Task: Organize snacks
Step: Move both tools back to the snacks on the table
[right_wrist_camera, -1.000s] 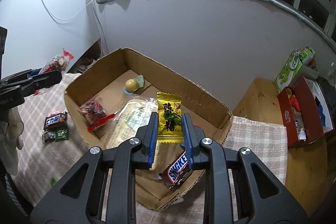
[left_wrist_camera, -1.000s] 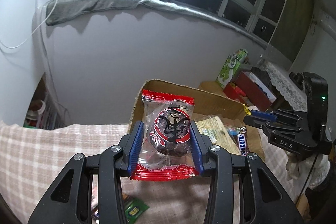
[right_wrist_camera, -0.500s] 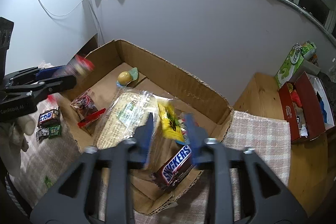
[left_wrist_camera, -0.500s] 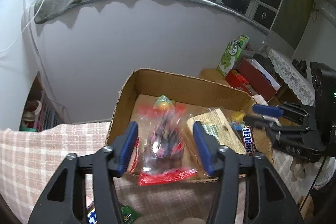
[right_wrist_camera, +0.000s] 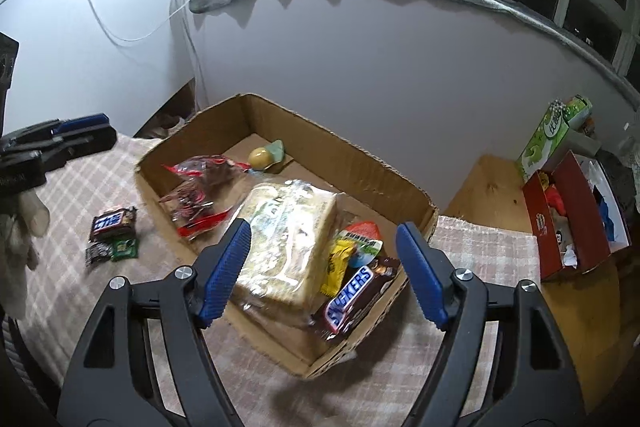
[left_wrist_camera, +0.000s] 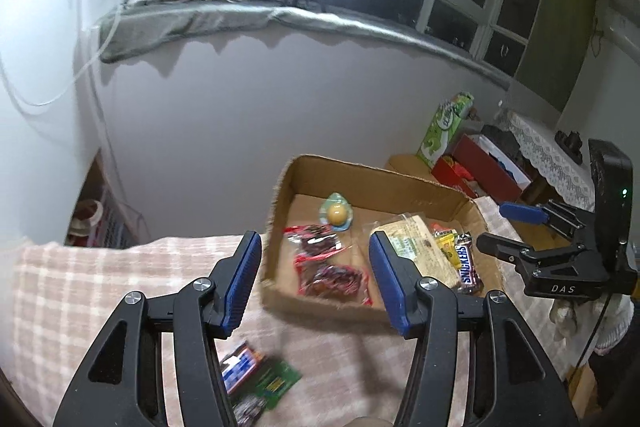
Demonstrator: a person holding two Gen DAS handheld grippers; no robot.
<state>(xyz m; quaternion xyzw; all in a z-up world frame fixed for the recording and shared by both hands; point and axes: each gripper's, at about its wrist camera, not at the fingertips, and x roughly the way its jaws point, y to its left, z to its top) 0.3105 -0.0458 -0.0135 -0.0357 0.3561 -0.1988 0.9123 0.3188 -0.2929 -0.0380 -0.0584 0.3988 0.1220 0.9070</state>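
An open cardboard box (left_wrist_camera: pixel 384 183) (right_wrist_camera: pixel 372 171) stands on a checked tablecloth. In it lie two red-edged clear packets (left_wrist_camera: pixel 330 277) (right_wrist_camera: pixel 192 205), a yellow candy (left_wrist_camera: pixel 338 215) (right_wrist_camera: pixel 260 158), a large clear bag of biscuits (right_wrist_camera: pixel 288 239) (left_wrist_camera: pixel 420 251), a yellow packet (right_wrist_camera: pixel 338 265) and a Snickers bar (right_wrist_camera: pixel 352 297) (left_wrist_camera: pixel 466 263). My left gripper (left_wrist_camera: pixel 316 283) is open and empty above the box's near left edge. My right gripper (right_wrist_camera: pixel 324 271) is open and empty above the box's near right corner.
Small dark and green snack packets (right_wrist_camera: pixel 114 233) (left_wrist_camera: pixel 256 379) lie on the cloth left of the box. A red box (right_wrist_camera: pixel 568 219) and a green carton (right_wrist_camera: pixel 548 139) stand on a wooden surface at the right. A white wall rises behind.
Both grippers have opened. The left one let go of the red-edged packet and the right one let go of the yellow packet; both packets now lie in the box.
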